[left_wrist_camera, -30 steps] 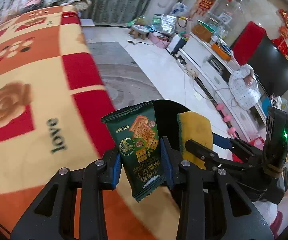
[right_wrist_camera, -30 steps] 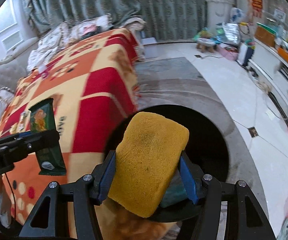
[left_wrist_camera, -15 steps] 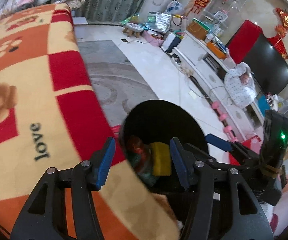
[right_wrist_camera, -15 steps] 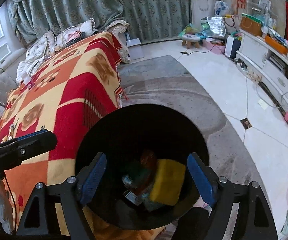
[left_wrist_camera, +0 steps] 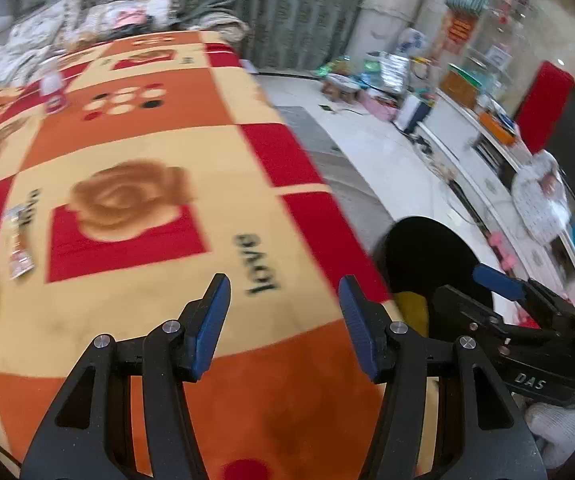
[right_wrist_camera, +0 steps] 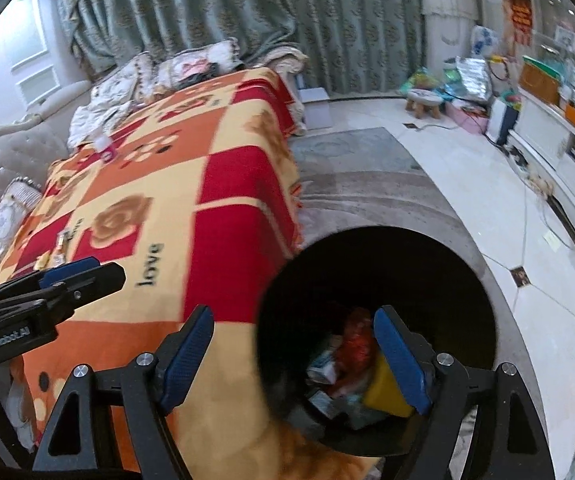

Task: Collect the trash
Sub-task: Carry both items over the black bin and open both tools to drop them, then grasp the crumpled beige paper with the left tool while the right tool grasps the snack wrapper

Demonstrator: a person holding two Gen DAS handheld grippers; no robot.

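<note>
Both grippers hang with their jaws parted and nothing between them. The left gripper (left_wrist_camera: 284,322) is held over the checked red, orange and cream blanket (left_wrist_camera: 159,148) that covers the surface, its blue-padded jaws framing the black word "love" woven into the cloth; the pads touch nothing. The right gripper (right_wrist_camera: 294,360) has its jaws spread wide and straddles the near rim of the round black trash bin (right_wrist_camera: 467,280), one pad above the blanket's edge and the other over the bin's mouth. The bin stands on the floor just beside the hanging edge of the blanket, on a grey patterned rug (right_wrist_camera: 367,184). Inside it lie a yellow sponge block (right_wrist_camera: 383,390), a crumpled red wrapper (right_wrist_camera: 357,340) and some pale packets too jumbled to tell apart; the sponge leans against the bin's inner wall on the side next to the right gripper's pad. In the left wrist view a small printed snack wrapper (left_wrist_camera: 18,242) lies flat on the blanket, well apart from the left gripper, beside a brown rose motif, and a small pink and white container (left_wrist_camera: 52,90) stands near the far end of the cloth. Pillows and bedding are piled at that far end, before grey-green curtains.
</note>
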